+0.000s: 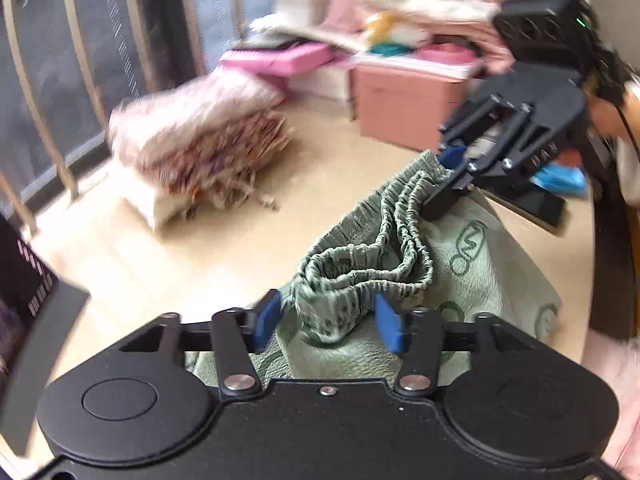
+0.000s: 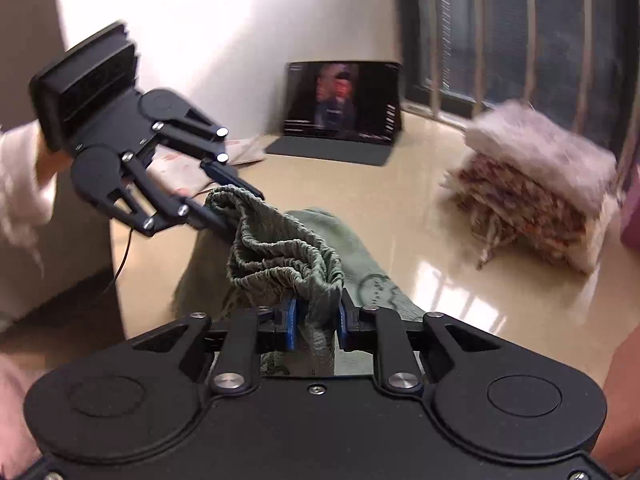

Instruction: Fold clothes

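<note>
Green patterned shorts (image 1: 472, 276) with a gathered elastic waistband hang above the floor between my two grippers. My left gripper (image 1: 328, 320) has its blue pads wide apart around one end of the waistband, not pinching it; in the right wrist view it (image 2: 230, 202) reaches the waistband's far end. My right gripper (image 2: 316, 322) is shut on the waistband's near end (image 2: 316, 280); in the left wrist view it (image 1: 446, 178) grips the band's far end. The fabric (image 2: 360, 264) hangs down below.
A folded fuzzy blanket stack (image 1: 200, 144) (image 2: 536, 196) lies on the shiny beige floor (image 1: 200, 260). Pink boxes piled with clothes (image 1: 404, 104) stand behind. A tablet (image 2: 342, 104) leans on the wall. Barred window (image 2: 520, 32) at the side.
</note>
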